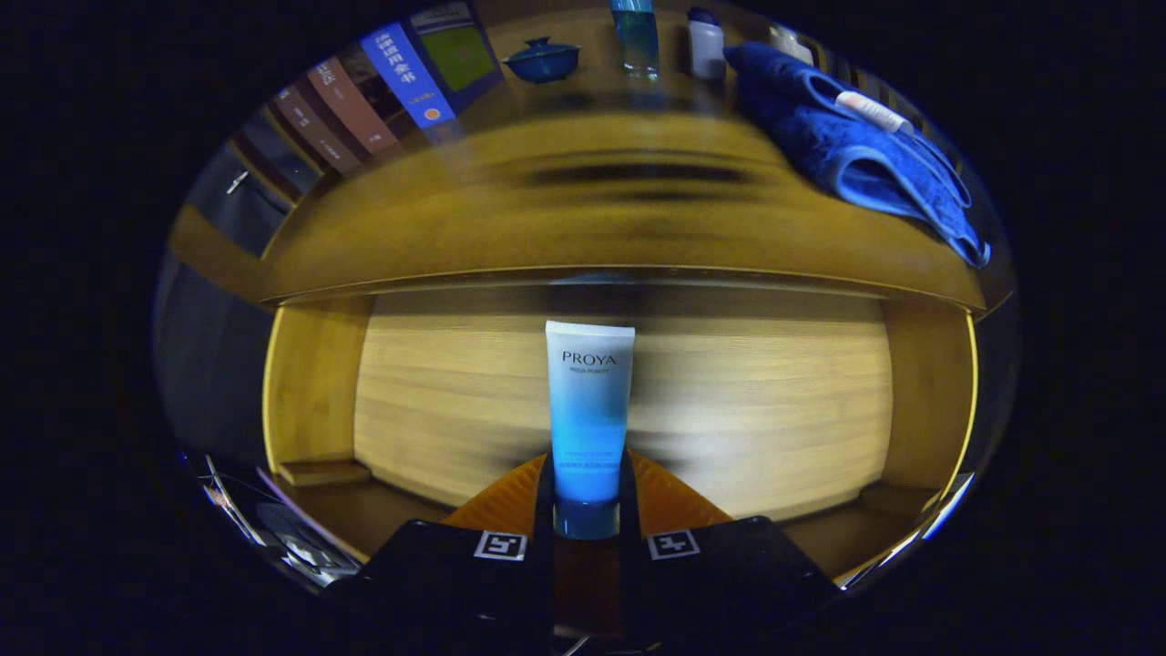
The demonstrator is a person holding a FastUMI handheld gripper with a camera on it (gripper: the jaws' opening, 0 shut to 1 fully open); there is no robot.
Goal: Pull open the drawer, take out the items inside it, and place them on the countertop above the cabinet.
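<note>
Clamped on a blue tube [588,419], near its cap end, with the gripper [588,497] pressing one finger against each flank so that the tube stands upright between them, flat crimped end up and cap down; held low on the body presumably because that is the stiffer part, less likely to squash or slide than the soft upper half. Behind the tube, an open drawer [629,401] with a pale wooden floor and yellow side walls, pulled out from under the cabinet's front edge, so opening appears done and lifting out is the step in hand. No other item visible on the drawer floor, though the near corners are hidden by the fingers. Above and beyond, the countertop [565,219], smeared by motion blur, which suggests the gripper is moving. Bare wood in the middle of that surface, the likely spot for setting down, since the far side is already taken: a row of books [383,91] leaning at the left, a small blue lidded pot [542,60], a clear blue bottle [636,36], a white bottle [705,44], and at the right a folded blue towel [865,155] with a small white tube [873,111] lying on it. Worth lifting high enough to clear the counter lip, then lowering well short of the bottles to avoid knocking them over
</note>
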